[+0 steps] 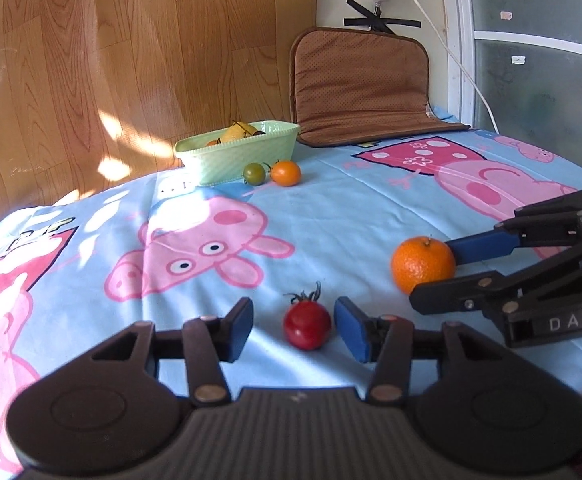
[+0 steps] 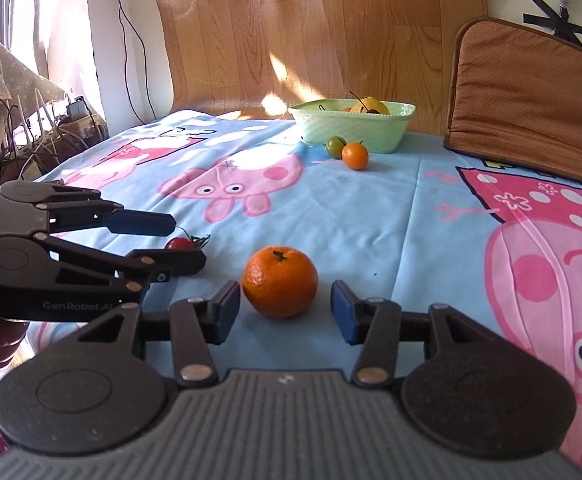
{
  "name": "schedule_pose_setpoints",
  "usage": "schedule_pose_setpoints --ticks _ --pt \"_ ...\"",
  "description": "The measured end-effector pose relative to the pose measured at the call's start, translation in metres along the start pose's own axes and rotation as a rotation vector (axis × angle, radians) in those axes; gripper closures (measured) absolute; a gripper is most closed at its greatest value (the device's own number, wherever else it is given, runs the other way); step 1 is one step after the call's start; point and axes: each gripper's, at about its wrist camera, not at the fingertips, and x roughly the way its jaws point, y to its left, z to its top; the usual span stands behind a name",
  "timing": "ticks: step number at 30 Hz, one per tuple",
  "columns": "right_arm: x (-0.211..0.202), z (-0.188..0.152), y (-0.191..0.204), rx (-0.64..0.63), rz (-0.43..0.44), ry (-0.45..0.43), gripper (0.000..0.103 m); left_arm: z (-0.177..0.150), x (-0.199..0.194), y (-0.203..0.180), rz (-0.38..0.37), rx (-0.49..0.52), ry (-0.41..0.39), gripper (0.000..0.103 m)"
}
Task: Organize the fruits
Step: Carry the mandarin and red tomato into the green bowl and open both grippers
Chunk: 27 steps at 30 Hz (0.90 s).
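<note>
Now both tongs gape wide: left (image 1: pixel 294 325) around tomato (image 1: pixel 307 329), right (image 2: pixel 285 311) around orange (image 2: pixel 279 287).

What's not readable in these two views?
- Pale green ribbed basket contents: rim hides all but yellow fruit tops, both views.
- Small red tomato: mostly behind left gripper finger, right view.
- Round orange mandarin: partly covered by right gripper, left view.

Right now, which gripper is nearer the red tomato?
Left. The left gripper has its open jaws on either side of the red tomato, not yet closed on it. The right gripper sits off to the tomato's right, straddling the orange.
</note>
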Motion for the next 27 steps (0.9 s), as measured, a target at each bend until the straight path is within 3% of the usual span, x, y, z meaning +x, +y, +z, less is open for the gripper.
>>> schedule_pose_setpoints --ticks 1,3,8,13,23,27 --pt "0.001 -0.001 0.000 -0.001 0.003 0.001 0.050 -0.001 0.002 0.001 -0.007 -0.007 0.003 0.062" --pt "0.001 -0.002 0.001 -0.011 0.008 -0.007 0.058 -0.001 0.001 0.002 -0.033 -0.019 -0.002 0.077" --pt "0.004 0.006 -0.003 -0.007 0.003 -0.020 0.060 0.010 0.002 0.012 -0.053 -0.063 -0.015 0.077" --pt "0.014 0.027 -0.017 0.038 0.027 -0.038 0.060 0.042 0.012 0.034 -0.064 -0.098 -0.057 0.077" --pt "0.083 0.136 -0.070 0.085 0.009 -0.147 0.060 0.152 0.090 0.088 -0.017 -0.136 -0.151 0.077" --pt "0.128 0.172 -0.096 0.123 -0.018 -0.137 0.060 0.187 0.142 0.109 0.026 -0.158 -0.128 0.077"
